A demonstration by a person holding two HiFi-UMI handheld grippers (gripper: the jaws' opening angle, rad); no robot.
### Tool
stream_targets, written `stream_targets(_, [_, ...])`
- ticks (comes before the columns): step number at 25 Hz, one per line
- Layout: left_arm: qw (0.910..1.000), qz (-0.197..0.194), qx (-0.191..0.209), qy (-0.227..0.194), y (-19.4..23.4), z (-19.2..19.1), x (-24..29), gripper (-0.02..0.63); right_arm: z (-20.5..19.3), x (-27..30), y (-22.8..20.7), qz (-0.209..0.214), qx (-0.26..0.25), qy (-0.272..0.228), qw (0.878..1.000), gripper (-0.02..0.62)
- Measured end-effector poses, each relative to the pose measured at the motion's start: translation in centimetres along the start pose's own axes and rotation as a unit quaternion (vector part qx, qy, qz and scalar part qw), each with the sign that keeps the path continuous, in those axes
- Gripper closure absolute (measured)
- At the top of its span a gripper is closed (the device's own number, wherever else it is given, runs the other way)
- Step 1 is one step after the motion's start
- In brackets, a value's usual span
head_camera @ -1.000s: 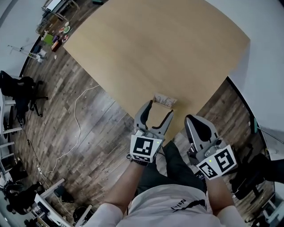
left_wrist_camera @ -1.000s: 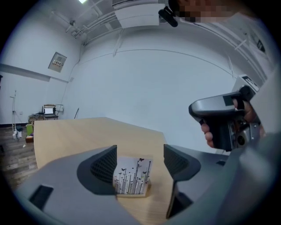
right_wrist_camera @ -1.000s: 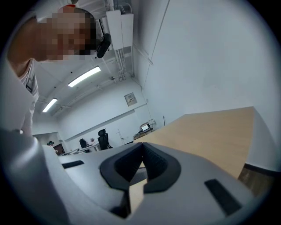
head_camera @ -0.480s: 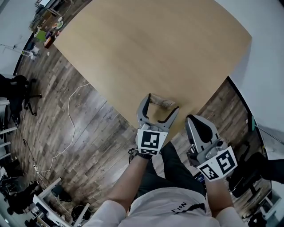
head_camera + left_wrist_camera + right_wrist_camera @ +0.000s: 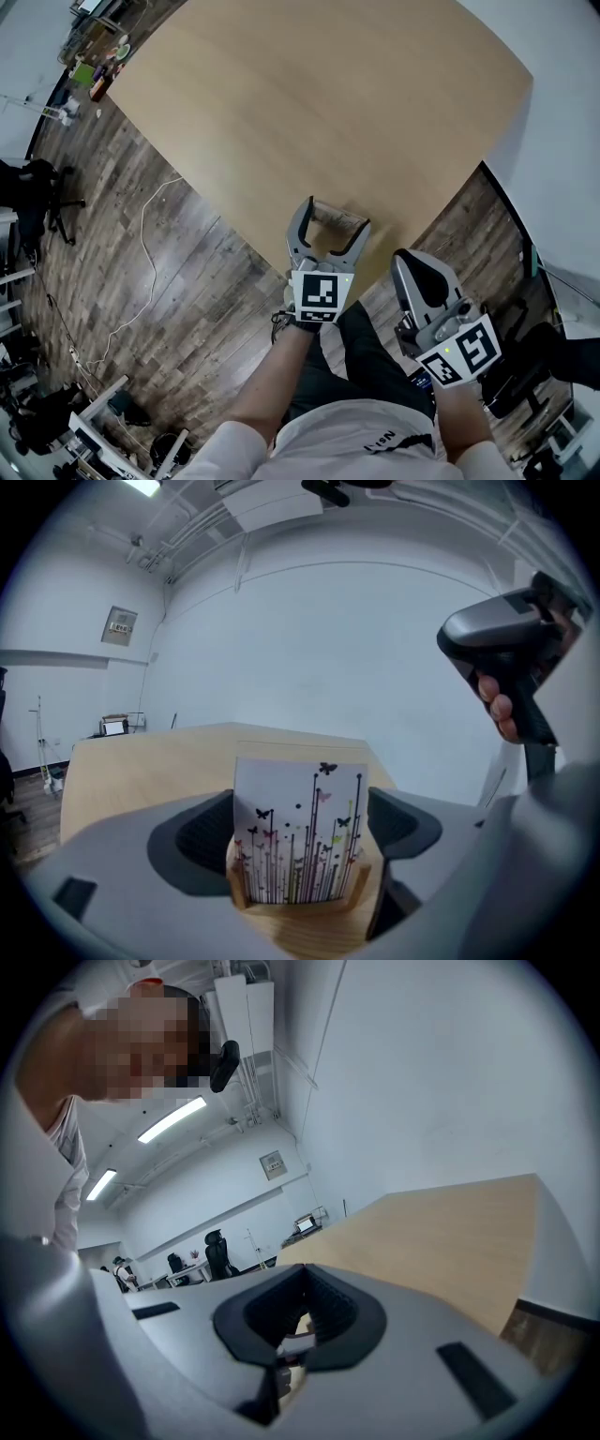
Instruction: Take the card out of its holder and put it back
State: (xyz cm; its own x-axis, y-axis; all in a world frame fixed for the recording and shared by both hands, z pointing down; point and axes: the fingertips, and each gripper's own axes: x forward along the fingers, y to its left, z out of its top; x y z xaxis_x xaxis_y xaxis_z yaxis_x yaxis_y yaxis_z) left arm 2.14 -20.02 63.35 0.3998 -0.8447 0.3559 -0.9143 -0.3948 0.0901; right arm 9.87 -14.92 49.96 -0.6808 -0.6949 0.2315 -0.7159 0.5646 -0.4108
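The left gripper (image 5: 337,217) has slid forward and down since a second ago, and now it sits right at the card holder on the near corner of the bench (image 5: 328,103). Its jaws have just been opening, and we see them spread wide, one on each side of the holder, where earlier they stood short of it and narrower.

From the left gripper view, the card (image 5: 298,827) stands upright between the two dark pads, still seated in its holder (image 5: 309,935). It is a white card printed with thin stems and small butterflies. The wooden holder's raised lips hug its lower corners. We can't tell whether the pads touch the card's edges; they sit just beside them, with no squeeze showing.

Over on the right, the right gripper (image 5: 412,261) hangs just off the bench's edge, above the person's dark trousers (image 5: 375,361), a little lower than before. Its own view shows the jaws drawn together with nothing gripped between them, only a sliver of bench showing through the gap in the pads.

The holder sits close to the bench's near edge, with the plank floor (image 5: 187,281) and a white cable (image 5: 150,272) beyond.
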Motion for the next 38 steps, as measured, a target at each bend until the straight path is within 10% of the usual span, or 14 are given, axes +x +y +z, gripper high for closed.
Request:
stream_targets(20, [0.9992,-0.033,-0.020,-0.010,0.0,4.6,-2.1,0.155,2.6,0.1,1.3,0.005,-0.002,-0.022,1.000,0.581])
stream_targets(38, [0.9963,-0.072,-0.024,-0.041,-1.1,17.4,-9.1,0.155,9.9,-1.4,4.9,-0.006,-0.041,-0.052,0.998,0.581])
